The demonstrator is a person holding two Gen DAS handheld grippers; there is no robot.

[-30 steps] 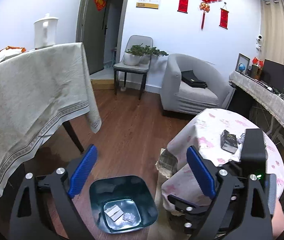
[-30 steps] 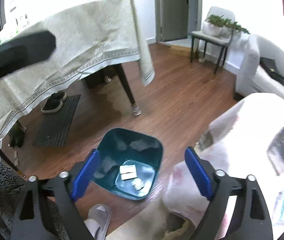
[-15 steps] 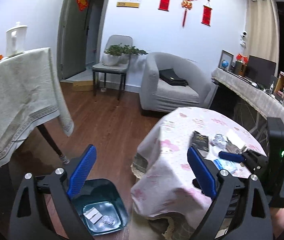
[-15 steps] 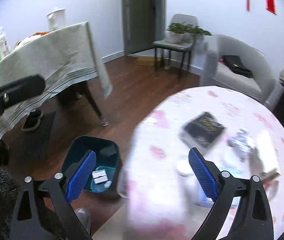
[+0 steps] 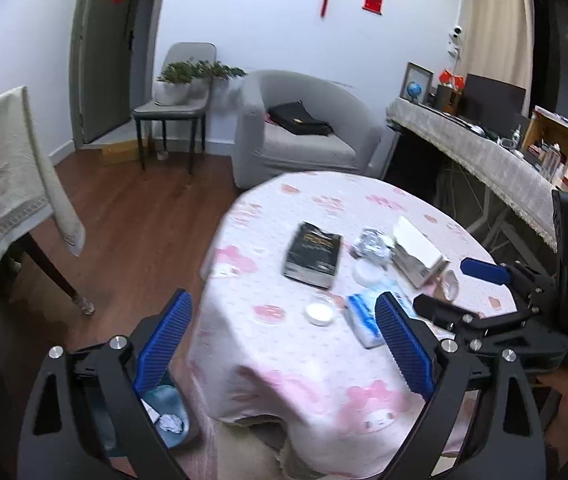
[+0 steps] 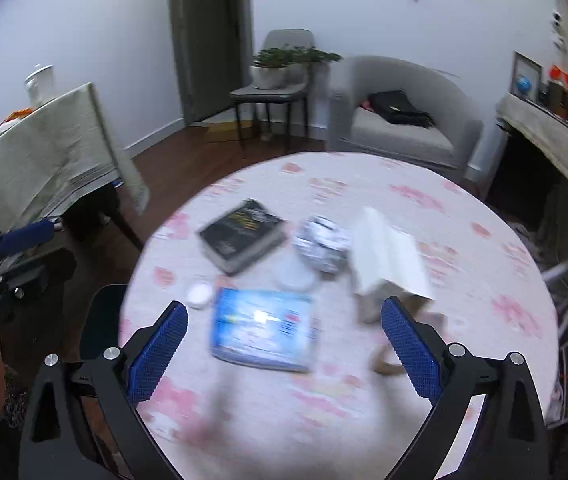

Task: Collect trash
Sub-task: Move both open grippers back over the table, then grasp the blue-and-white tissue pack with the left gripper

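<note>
A round table in a pink-patterned cloth (image 5: 284, 360) (image 6: 364, 184) bears a black book (image 5: 314, 254) (image 6: 244, 236), a crumpled foil ball (image 5: 372, 242) (image 6: 322, 248), a white box (image 5: 416, 250) (image 6: 388, 256), a blue packet (image 5: 362, 316) (image 6: 262, 328) and a small white cap (image 5: 319, 312) (image 6: 199, 296). My right gripper (image 6: 284, 306) (image 5: 460, 288) hangs open and empty over the blue packet. My left gripper (image 5: 280, 298) stands open and empty at the table's near left edge. The teal bin (image 5: 168, 412) (image 6: 100, 320) sits on the floor left of the table, with a foil scrap (image 5: 170, 424) inside.
A grey armchair (image 5: 304, 132) with a black bag stands behind the table. A chair with potted plants (image 5: 176, 108) is by the door. A large table under a beige cloth (image 5: 0, 176) is at the left, a long sideboard (image 5: 484, 152) at the right.
Both views have swung from the bin on the floor up to the round table. The right gripper has come over the table's items, and the bin has slid to the lower left.
</note>
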